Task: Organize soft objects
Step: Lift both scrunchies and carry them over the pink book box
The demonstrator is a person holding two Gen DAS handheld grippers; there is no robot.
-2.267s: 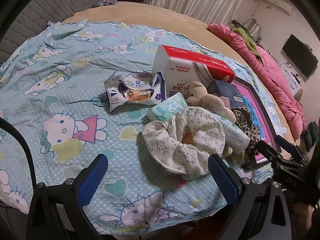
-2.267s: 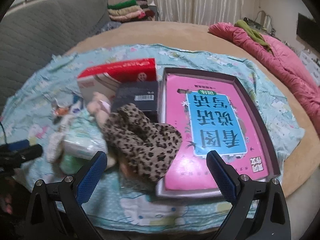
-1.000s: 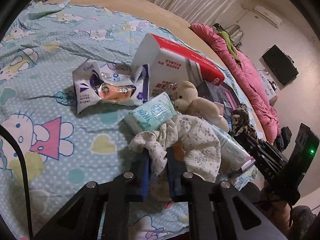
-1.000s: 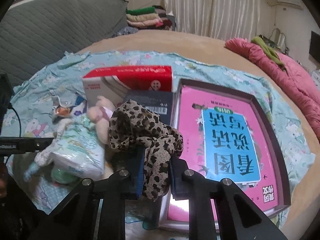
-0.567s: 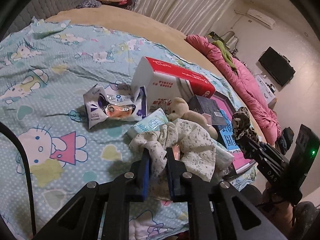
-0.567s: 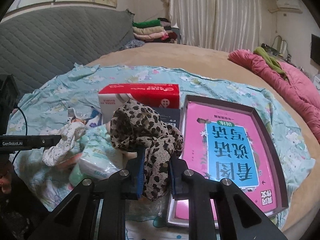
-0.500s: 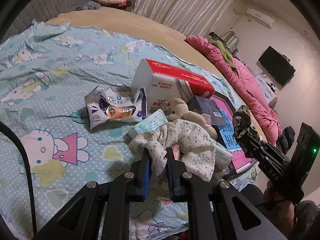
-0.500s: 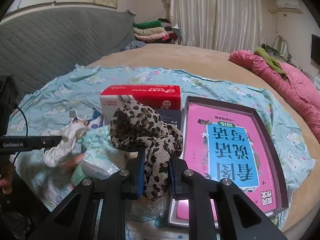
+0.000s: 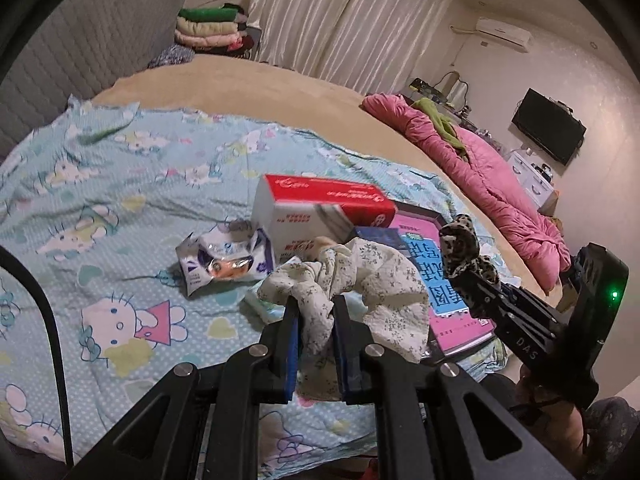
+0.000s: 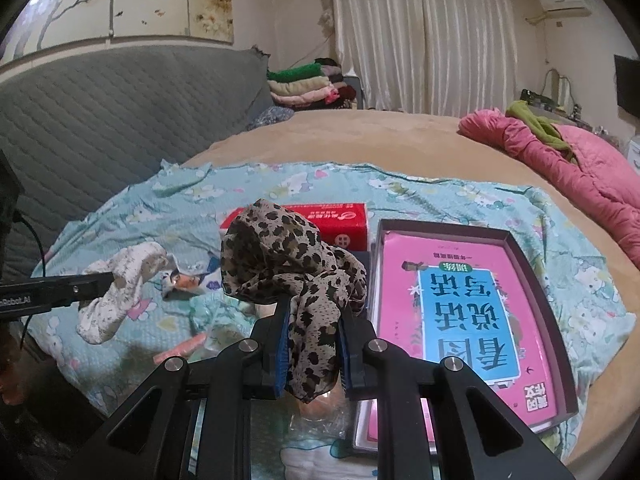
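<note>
pinching a floral scrunchie [image 9: 352, 280], left fingers [image 9: 289, 344]; right fingers [image 10: 280, 344] pinch a leopard scrunchie [image 10: 288, 260], only there seen lifted.

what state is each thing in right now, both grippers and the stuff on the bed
left gripper: shut on floral scrunchie, lifted
right gripper: shut on leopard scrunchie, lifted
red tissue box: lying on the sheet
pink book: flat inside its tray
snack packet: crumpled, lying flat

right gripper [image 10: 313, 322] jaws clamp leopard scrunchie [image 10: 292, 264] | pink book [image 10: 464, 312] in tray [image 10: 532, 264]
</note>
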